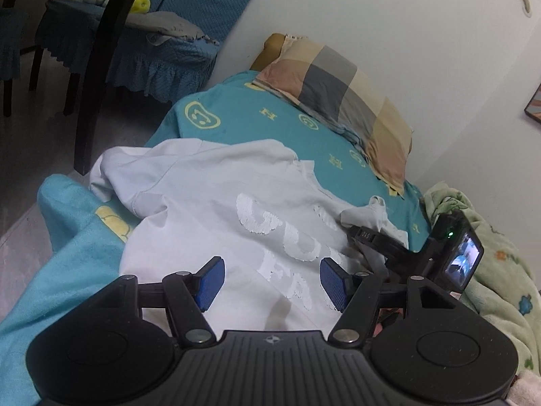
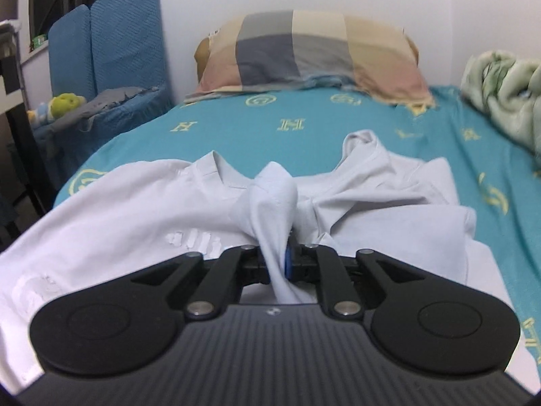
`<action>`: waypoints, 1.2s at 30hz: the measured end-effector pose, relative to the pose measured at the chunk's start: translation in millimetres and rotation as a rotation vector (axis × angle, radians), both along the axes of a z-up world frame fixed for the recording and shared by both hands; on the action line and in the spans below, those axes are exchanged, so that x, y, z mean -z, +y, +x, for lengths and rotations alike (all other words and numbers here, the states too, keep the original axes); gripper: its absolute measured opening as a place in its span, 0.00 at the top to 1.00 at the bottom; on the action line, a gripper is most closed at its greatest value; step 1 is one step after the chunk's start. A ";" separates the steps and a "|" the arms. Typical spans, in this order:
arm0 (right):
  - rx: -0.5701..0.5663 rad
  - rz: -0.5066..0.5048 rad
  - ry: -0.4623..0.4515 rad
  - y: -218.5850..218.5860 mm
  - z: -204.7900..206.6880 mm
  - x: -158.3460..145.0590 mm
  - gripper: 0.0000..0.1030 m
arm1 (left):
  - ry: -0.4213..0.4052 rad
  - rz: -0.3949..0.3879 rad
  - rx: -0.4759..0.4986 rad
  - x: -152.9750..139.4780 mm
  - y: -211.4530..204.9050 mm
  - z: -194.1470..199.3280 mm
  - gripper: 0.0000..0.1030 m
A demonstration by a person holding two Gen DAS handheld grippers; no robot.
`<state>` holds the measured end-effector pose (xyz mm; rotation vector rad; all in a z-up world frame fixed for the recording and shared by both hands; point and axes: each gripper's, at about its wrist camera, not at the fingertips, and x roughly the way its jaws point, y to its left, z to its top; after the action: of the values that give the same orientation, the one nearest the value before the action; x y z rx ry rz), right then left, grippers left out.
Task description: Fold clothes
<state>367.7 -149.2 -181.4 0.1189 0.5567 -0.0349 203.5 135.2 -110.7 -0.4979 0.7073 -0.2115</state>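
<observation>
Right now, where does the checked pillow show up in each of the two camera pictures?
Left wrist view: the checked pillow lies upper right of centre, against the white wall, beyond the white T-shirt.
Right wrist view: the pillow sits top centre, at the far end of the bed.
Shared landmark: the teal sheet with yellow letters, just in front of it.

Bare teal bedsheet (image 2: 236,135) lies open between the crumpled white T-shirt (image 2: 372,203) and the checked pillow (image 2: 314,50). A green blanket (image 2: 507,94) crowds the right edge.
</observation>
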 end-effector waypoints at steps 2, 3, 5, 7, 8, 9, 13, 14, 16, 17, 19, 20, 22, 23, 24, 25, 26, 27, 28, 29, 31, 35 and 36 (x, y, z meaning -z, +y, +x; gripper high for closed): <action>-0.053 0.030 0.014 -1.3 -7.5 -1.2 0.53 | 0.003 0.001 0.004 3.2 -1.3 2.5 0.37; -0.075 0.053 0.010 -2.1 -8.9 -4.6 0.32 | 0.003 0.000 0.008 4.0 -2.1 3.1 0.37; -0.110 0.088 -0.014 -5.2 -22.0 -13.8 0.25 | 0.002 -0.004 0.020 4.2 -4.0 3.3 0.37; -0.131 0.102 -0.026 -7.7 -35.5 -26.8 0.25 | 0.000 -0.003 0.033 3.7 -6.6 2.7 0.37; -0.136 0.104 -0.028 -9.2 -44.2 -35.1 0.25 | -0.004 0.006 0.040 2.4 -8.9 1.2 0.37; -0.142 0.105 -0.032 -11.4 -55.1 -44.8 0.25 | -0.007 0.015 0.048 1.1 -11.2 -0.3 0.37; -0.168 0.116 -0.060 -27.0 -108.6 -83.1 0.25 | -0.025 0.044 0.086 -5.5 -22.0 -11.3 0.36; -0.170 0.121 -0.065 -32.9 -125.2 -92.3 0.25 | -0.029 0.051 0.097 -7.3 -25.0 -14.8 0.36; -0.168 0.131 -0.066 -47.2 -160.0 -107.7 0.25 | -0.039 0.064 0.118 -11.0 -30.9 -21.8 0.36; -0.159 0.133 -0.062 -54.5 -178.5 -114.3 0.25 | -0.044 0.070 0.129 -12.9 -33.8 -25.3 0.36; -0.134 0.144 -0.052 -69.1 -215.9 -125.8 0.25 | -0.053 0.083 0.150 -16.6 -39.7 -32.2 0.36; -0.123 0.151 -0.039 -76.0 -232.9 -129.8 0.25 | -0.057 0.091 0.158 -18.3 -41.6 -35.7 0.36; -0.093 0.159 -0.006 -88.0 -263.0 -135.4 0.25 | -0.060 0.102 0.165 -20.8 -43.1 -42.0 0.36; -0.075 0.162 0.013 -93.7 -276.9 -137.5 0.25 | -0.059 0.106 0.167 -21.6 -43.8 -45.0 0.36; -0.056 0.167 0.031 -99.3 -289.7 -138.6 0.25 | -0.057 0.110 0.171 -22.5 -44.3 -47.9 0.36; -0.035 0.181 0.042 -104.5 -301.2 -138.0 0.25 | -0.056 0.115 0.173 -23.7 -45.0 -51.0 0.36; -0.013 0.203 0.048 -109.7 -312.5 -136.5 0.25 | -0.055 0.121 0.175 -25.0 -45.9 -54.4 0.36; 0.007 0.228 0.051 -114.8 -323.2 -133.8 0.25 | -0.057 0.133 0.178 -26.8 -47.5 -57.8 0.36; 0.023 0.256 0.050 -119.6 -332.9 -129.5 0.25 | -0.059 0.148 0.182 -29.0 -49.8 -61.3 0.36; 0.035 0.281 0.055 -123.9 -341.1 -125.3 0.25 | -0.064 0.163 0.188 -31.4 -52.6 -64.6 0.36; 0.036 0.294 0.071 -127.9 -348.7 -120.2 0.25 | -0.072 0.190 0.207 -36.1 -59.7 -70.7 0.36; 0.067 0.247 0.039 -133.9 -355.6 -122.7 0.25 | -0.081 0.222 0.259 -43.0 -79.7 -89.3 0.36; 0.086 0.244 0.027 -137.1 -357.7 -124.1 0.25 | -0.083 0.228 0.274 -44.8 -85.1 -94.8 0.36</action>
<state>10.0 -286.3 -57.3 0.3800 0.5809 -0.0521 108.7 50.0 -65.9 -0.1727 0.7075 -0.4008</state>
